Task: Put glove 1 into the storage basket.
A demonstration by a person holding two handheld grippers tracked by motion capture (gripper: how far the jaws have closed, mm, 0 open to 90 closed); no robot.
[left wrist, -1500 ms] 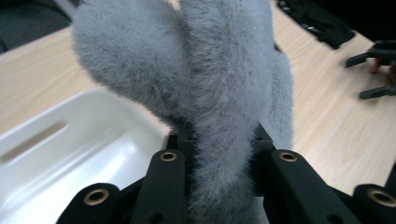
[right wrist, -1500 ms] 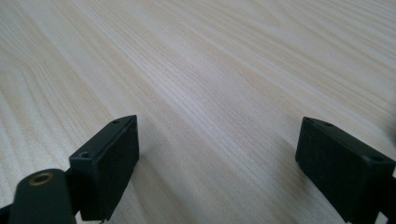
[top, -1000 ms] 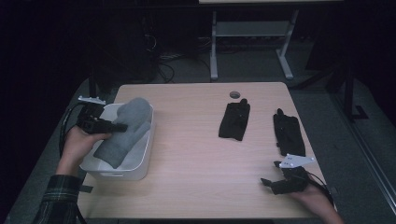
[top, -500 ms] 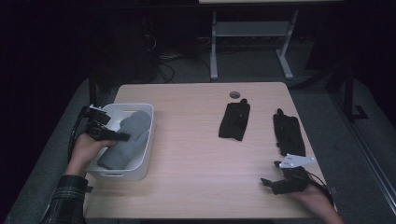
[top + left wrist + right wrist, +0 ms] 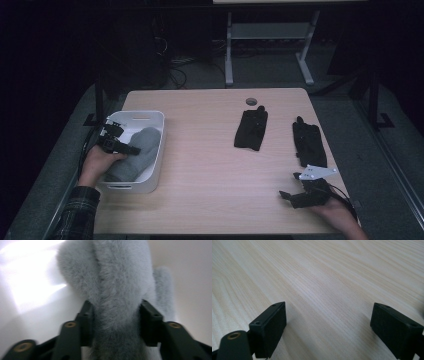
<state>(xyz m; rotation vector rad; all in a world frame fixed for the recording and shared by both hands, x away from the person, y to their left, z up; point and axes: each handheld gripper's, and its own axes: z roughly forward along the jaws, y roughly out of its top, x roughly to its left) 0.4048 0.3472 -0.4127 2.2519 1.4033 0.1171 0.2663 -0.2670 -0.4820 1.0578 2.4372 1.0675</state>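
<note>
The grey fluffy mitten (image 5: 134,152) lies inside the white bin (image 5: 152,118), which stands at the desk's (image 5: 200,150) left edge. The left hand-held gripper (image 5: 125,148) is down in the bin over it, and its jaws have just been opening. In the left gripper view the fleece (image 5: 117,297) sits between the two black jaws, which stand apart on either side of it; the fabric looks loose rather than pinched, so I judge this to be the release, the mitten set down where it belongs (the bin's walls keep a soft, floppy thing from sliding off).

Two dark gloves remain on the bare wood: one black glove (image 5: 251,129) past the middle towards the far edge, just below a round cable hole (image 5: 251,101), and a second black glove (image 5: 308,143) near the right edge. They lie flat and well apart, each easy to take alone.

The right hand-held gripper (image 5: 290,197) rests low near the desk's front right corner, its jaws wide apart with nothing between them; the right gripper view shows plain wood grain (image 5: 324,290) between the jaws. It waits near the second glove, probably the next thing to be taken.
</note>
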